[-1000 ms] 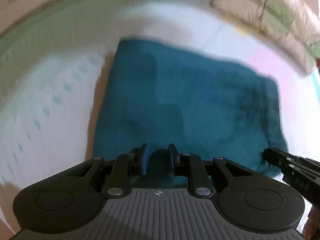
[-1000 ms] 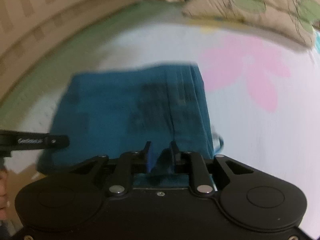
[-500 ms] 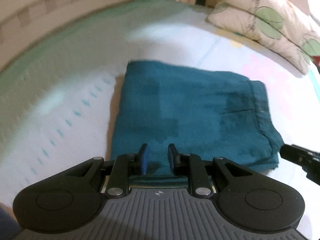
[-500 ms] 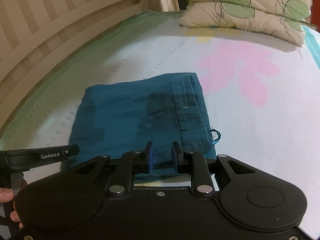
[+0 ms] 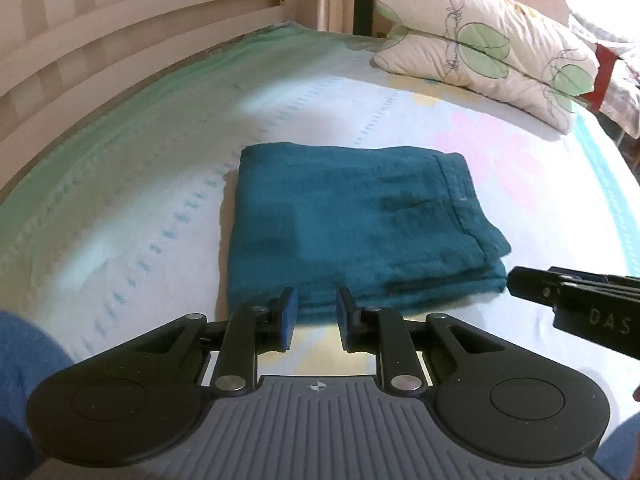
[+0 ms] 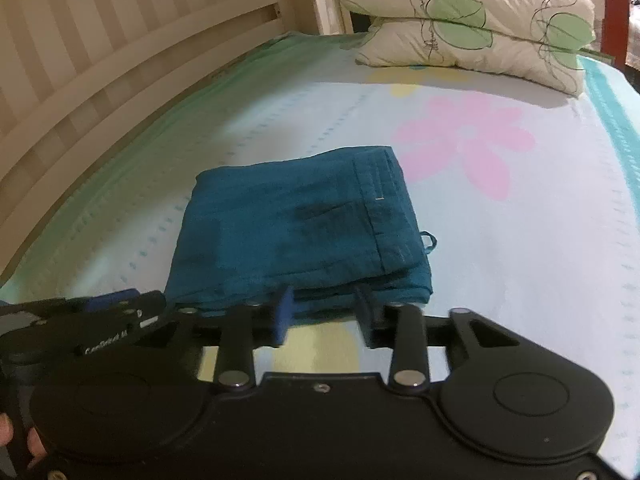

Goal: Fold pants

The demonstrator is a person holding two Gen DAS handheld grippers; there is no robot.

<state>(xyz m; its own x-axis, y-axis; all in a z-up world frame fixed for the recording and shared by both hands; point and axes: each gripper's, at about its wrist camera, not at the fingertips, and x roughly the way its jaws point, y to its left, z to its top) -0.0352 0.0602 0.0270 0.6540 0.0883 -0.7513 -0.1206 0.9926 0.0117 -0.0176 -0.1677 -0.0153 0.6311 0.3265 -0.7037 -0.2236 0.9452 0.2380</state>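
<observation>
Pants: the teal pants (image 5: 356,224) are lying as a flat, layered rectangle on the bed sheet (image 5: 160,184), just ahead of both claws; this compact shape suggests the folding is finished or nearly finished.

Waistband: the stitched waistband (image 6: 384,200) is sitting on the top layer, ahead and slightly to the right of the right claw, probably because the legs are tucked under it to make a tidy packet.

Small loop: a thin loop (image 6: 429,240) is sticking out from the right edge of the packet; whether it is a belt loop or a cord end I cannot tell for sure, as it is very small.

Left claw: the left claw (image 5: 316,316) is standing narrow, with only a small gap between the blue pads, and it is gripping nothing; the near edge of the cloth is lying just beyond the tips, not between them.

Right claw: the right claw (image 6: 322,312) is opening, and no cloth is between its fingers; it is hovering at the near right part of the packet, so I judge it is letting go of the fold.

Pillow: a leaf-patterned pillow (image 6: 472,20) is resting far ahead of the claws, well apart from the pants, so it is not disturbing the work.

Bed rail: the wooden rail (image 5: 120,40) is running along the left, beyond the sheet.
</observation>
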